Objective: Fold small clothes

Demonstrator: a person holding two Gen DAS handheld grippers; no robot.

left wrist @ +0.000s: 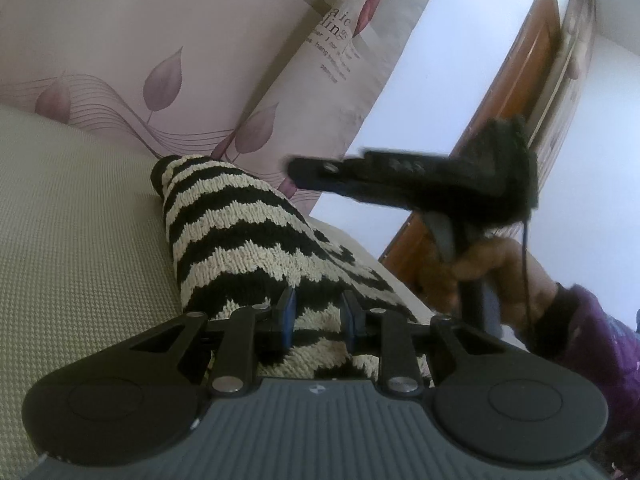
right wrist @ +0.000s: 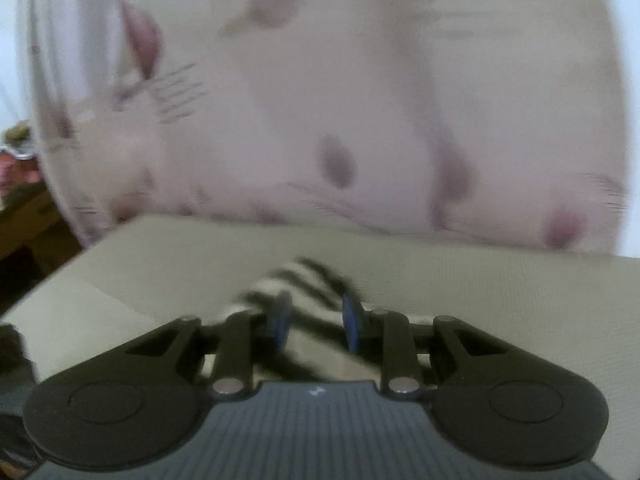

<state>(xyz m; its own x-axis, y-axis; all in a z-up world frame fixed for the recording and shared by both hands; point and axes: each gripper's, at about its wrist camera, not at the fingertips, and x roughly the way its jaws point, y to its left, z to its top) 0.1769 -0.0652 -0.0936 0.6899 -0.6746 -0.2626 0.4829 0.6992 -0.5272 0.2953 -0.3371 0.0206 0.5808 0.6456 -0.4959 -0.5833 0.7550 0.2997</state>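
Note:
A small black-and-cream zigzag knit garment (left wrist: 240, 236) lies on the beige woven cushion (left wrist: 80, 220). My left gripper (left wrist: 318, 312) is right over its near end, jaws a little apart with the knit between and under the blue fingertips (left wrist: 286, 312); I cannot tell whether it grips. The right gripper (left wrist: 304, 170) shows in the left wrist view, held in a hand above and to the right of the garment. In the blurred right wrist view my right gripper (right wrist: 318, 322) hovers above the garment (right wrist: 312, 276), jaws apart and empty.
A pink pillow with purple leaf print (left wrist: 180, 60) stands behind the cushion. A white wall and a brown wooden door (left wrist: 516, 80) are at the right. The cushion's left edge drops off to dark furniture (right wrist: 24, 216).

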